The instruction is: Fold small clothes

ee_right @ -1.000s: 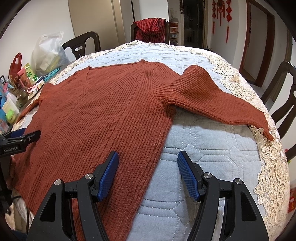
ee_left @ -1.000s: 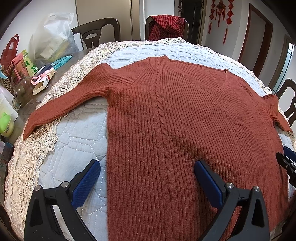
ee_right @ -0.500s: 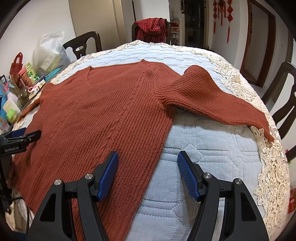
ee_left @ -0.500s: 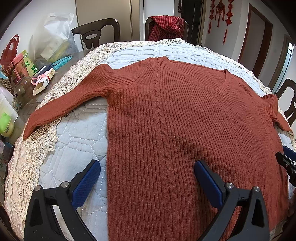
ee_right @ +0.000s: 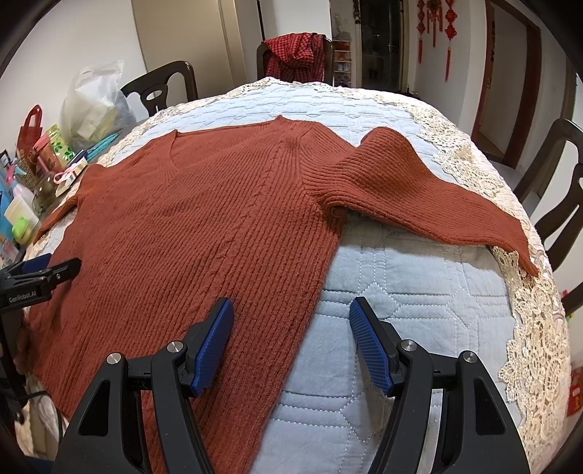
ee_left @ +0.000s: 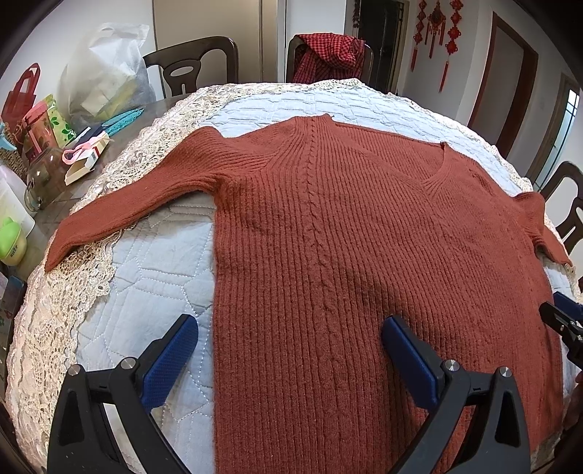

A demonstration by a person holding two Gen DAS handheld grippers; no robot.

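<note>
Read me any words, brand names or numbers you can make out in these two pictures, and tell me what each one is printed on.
"GenRobot.AI": white letters on the black body of the left gripper, seen in the right wrist view.
Green bottle: dark print, too blurred to read.
Small box with pink ribbon: a printed patch, too small to read.
Red hanging ornaments: any characters are too small to read.
Red knit sweater: no text visible.

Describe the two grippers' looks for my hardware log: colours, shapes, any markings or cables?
Both match. The left hand-held gripper and the right hand-held gripper have matte black angular frames with triangular cut-outs, silver round bolt heads, and flat fingers faced with blue, finely textured pads. Seen from the right wrist view, the left one carries white lettering "GenRobot.AI". A dark cable hangs below it. No sleeves show.
</note>
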